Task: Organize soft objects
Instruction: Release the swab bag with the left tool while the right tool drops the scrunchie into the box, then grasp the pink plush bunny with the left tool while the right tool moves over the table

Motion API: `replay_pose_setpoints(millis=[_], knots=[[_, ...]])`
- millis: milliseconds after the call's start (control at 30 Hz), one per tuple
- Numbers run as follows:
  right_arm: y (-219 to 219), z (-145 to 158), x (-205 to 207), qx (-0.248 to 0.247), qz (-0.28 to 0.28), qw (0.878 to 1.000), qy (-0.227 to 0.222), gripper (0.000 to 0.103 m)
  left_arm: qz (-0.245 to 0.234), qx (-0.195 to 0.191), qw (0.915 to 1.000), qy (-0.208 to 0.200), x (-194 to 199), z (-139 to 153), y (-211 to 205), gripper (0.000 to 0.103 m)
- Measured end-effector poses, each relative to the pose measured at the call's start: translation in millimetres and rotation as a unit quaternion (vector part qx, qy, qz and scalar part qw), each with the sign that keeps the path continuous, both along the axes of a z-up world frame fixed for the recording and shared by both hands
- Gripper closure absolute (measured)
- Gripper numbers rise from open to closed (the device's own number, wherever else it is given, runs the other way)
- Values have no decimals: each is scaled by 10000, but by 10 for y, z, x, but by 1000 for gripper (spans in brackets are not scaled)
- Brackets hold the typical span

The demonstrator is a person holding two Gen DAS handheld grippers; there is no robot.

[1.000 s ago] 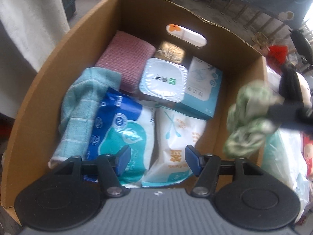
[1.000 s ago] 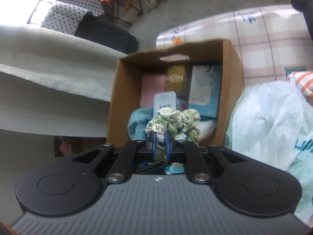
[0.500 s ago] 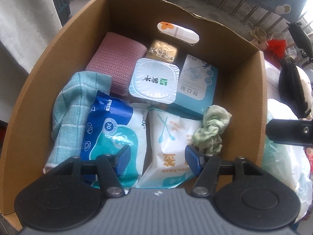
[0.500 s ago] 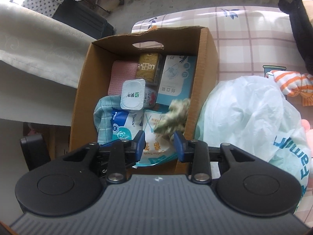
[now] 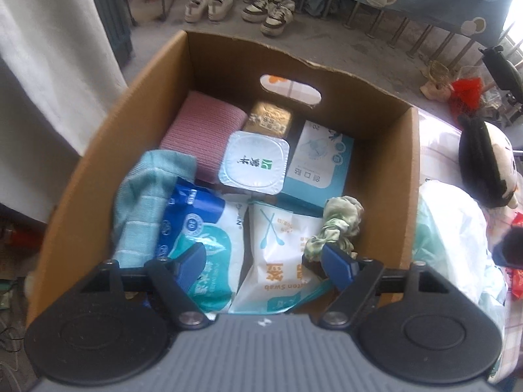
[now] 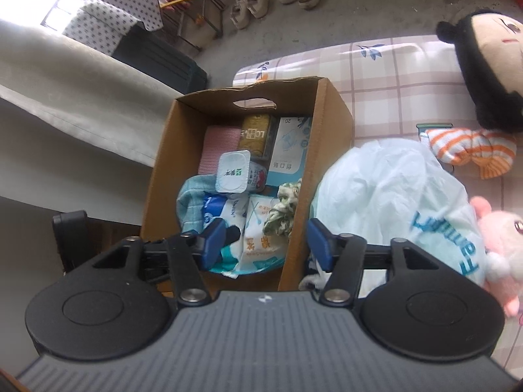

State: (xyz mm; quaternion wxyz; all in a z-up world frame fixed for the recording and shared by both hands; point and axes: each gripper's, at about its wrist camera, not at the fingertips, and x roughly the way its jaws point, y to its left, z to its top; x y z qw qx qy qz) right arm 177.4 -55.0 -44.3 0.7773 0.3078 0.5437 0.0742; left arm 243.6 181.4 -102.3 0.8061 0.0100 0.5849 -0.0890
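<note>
Jaws on the right gripper (image 6: 264, 241) are spreading, nothing between them; the green scrunchie (image 5: 336, 225) it was pinching a second ago is now lying in the cardboard box (image 5: 410, 176) on the swab pack. Left gripper (image 5: 266, 261) jaws are opening too, empty. One soft item stowed.

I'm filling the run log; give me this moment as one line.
right gripper: open, jaws just opened, empty | left gripper: open, empty | green scrunchie: in cardboard box

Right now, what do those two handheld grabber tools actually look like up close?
Both look alike. The left gripper and right gripper each have two blue fingertip pads on black jointed linkage arms with silver pivot screws. Behind sit two round black discs and a ribbed grey body bearing a small white mark. No cables or sleeves show.
</note>
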Motion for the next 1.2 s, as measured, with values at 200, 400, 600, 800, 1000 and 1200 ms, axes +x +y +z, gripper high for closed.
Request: replay_pose_setpoints(millis=[200, 400, 600, 800, 1000, 1200], knots=[[-295, 83, -296, 634, 51, 9976, -283, 35, 263, 364, 9984, -349, -185, 353, -129, 24], [-667, 171, -566, 1119, 333, 9924, -393, 34, 654, 593, 9943, -599, -394, 715, -423, 21], [-1205, 297, -845, 1319, 494, 9893, -377, 34, 788, 328, 9924, -885, -669, 994, -887, 15], [-1903, 383, -1094, 1197, 541, 9909, -305, 34, 851, -122, 9915, -972, -926, 1055, -1390, 13], [-2638, 223, -1173, 835, 213, 9963, -67, 34, 957, -597, 9902, -825, -1206, 905, -1803, 13], [-3006, -306, -1070, 628, 99, 9972, 387, 34, 892, -839, 9916, -409, -1410, 579, -2192, 15]])
